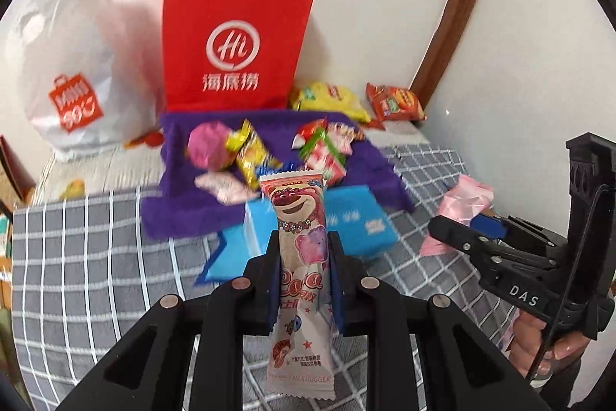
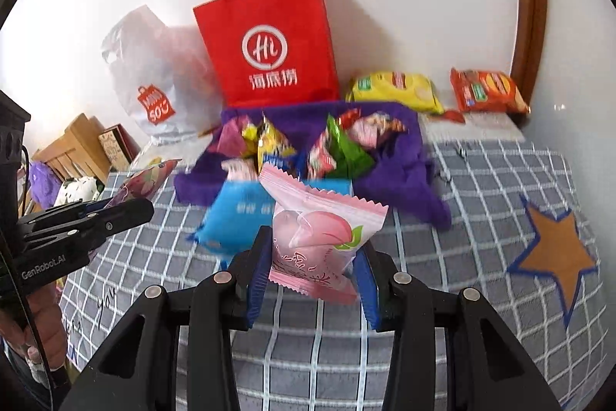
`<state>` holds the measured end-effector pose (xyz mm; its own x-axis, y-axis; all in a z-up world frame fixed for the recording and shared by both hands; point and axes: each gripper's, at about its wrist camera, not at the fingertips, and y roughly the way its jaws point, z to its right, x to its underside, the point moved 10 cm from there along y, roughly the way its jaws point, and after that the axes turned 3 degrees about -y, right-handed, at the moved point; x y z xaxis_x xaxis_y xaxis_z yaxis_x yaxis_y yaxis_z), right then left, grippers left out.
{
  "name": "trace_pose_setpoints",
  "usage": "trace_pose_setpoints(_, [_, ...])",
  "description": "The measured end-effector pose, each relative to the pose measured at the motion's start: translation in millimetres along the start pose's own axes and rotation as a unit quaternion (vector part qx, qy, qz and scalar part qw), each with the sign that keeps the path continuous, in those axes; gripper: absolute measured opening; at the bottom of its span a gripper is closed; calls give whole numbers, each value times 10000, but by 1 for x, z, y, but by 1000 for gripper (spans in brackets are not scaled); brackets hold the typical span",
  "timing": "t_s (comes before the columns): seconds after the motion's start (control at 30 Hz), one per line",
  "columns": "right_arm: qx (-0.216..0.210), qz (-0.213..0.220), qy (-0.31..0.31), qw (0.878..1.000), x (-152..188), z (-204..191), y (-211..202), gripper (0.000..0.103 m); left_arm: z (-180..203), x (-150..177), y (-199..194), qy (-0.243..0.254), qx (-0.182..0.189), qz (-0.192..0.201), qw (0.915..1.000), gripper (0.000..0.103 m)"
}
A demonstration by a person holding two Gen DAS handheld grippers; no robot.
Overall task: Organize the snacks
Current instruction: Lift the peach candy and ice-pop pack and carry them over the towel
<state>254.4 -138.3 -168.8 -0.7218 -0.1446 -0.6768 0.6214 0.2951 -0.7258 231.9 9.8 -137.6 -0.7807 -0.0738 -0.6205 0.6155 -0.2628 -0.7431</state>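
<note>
Left gripper (image 1: pixel 302 249) is clamped narrow on a long bear-print snack bar (image 1: pixel 302 237), held upright above the checked bedcover (image 1: pixel 96 257). Right gripper (image 2: pixel 312 257) grips a pink peach-print packet (image 2: pixel 319 230) between its pads. Both snacks hang in front of the purple cloth (image 2: pixel 400 176), which carries the remaining wrapped snacks (image 2: pixel 338 145). A red paper bag (image 2: pixel 269 45) stands behind that cloth.
</note>
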Motion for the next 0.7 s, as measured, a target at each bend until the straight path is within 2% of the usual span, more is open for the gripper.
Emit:
trace_pose_setpoints(0.27, [-55, 365, -229, 9991, -51, -9, 2, 41, 3, -43, 8, 47, 9, 143, 9999, 20])
trace_pose_setpoints(0.7, [-66, 543, -288, 9981, -109, -7, 26, 41, -17, -93, 41, -52, -140, 184, 9997, 20])
